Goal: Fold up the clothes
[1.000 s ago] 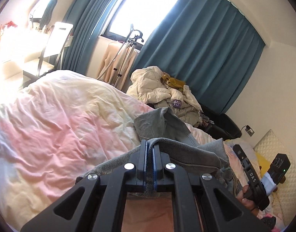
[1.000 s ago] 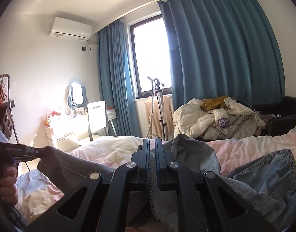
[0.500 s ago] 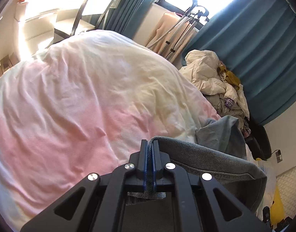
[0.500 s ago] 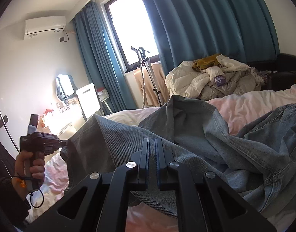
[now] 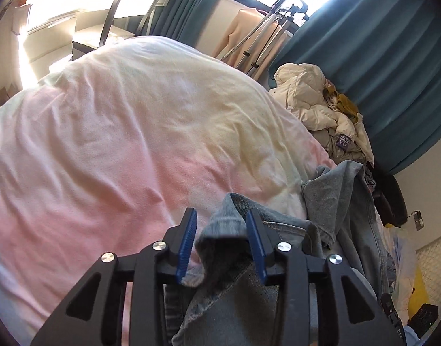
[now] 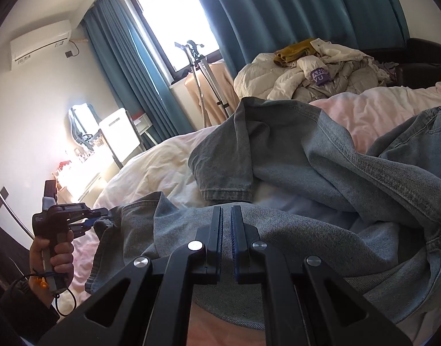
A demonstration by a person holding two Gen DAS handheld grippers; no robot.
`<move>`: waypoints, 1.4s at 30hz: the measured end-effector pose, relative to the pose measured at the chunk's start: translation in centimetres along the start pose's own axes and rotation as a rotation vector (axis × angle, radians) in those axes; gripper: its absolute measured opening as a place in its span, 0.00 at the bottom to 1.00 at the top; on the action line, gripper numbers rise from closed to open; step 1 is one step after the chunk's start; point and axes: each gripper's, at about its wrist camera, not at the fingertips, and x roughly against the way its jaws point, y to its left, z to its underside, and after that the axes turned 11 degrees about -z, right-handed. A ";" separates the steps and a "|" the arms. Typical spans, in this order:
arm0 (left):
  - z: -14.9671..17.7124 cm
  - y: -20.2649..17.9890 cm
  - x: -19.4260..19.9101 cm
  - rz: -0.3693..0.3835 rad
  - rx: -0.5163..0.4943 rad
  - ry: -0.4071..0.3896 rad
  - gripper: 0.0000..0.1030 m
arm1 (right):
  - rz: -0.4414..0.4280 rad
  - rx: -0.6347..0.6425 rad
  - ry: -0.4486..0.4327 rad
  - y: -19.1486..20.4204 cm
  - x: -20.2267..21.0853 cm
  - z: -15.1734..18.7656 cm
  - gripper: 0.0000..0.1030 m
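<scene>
A pair of light blue jeans (image 6: 321,178) lies crumpled on the pink and cream duvet (image 5: 128,132). My left gripper (image 5: 222,230) is open, its blue pads on either side of a jeans hem (image 5: 226,216) that lies loose between them. It also shows in the right wrist view (image 6: 96,219) at the left end of the jeans. My right gripper (image 6: 226,219) is shut on a fold of the jeans' denim, low over the bed.
A heap of cream jackets (image 6: 309,72) sits on a dark sofa beyond the bed. A tripod (image 6: 203,72) stands by the window with teal curtains (image 6: 292,8). A white chair and dresser (image 6: 116,135) stand at the left. A yellow item lies at the right (image 5: 419,291).
My left gripper has opened and let go of the jeans hem, which rests between its pads. Both grippers have lowered the jeans toward the bed; the right stays shut on denim.
</scene>
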 end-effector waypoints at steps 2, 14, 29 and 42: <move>0.5 -0.1 2.9 0.006 -0.027 -0.064 0.39 | 0.007 -0.008 -0.002 0.0 0.4 0.1 0.04; 10.3 -0.2 9.3 0.157 -0.028 0.093 0.41 | 0.041 -0.018 -0.067 1.3 5.9 -0.2 0.06; 15.3 1.0 4.1 0.095 0.149 0.396 0.40 | 0.080 -0.224 -0.044 -1.3 10.0 1.5 0.08; 15.7 1.8 -1.3 0.124 0.303 0.507 0.40 | 0.011 -0.644 -0.020 -8.1 10.0 4.3 0.50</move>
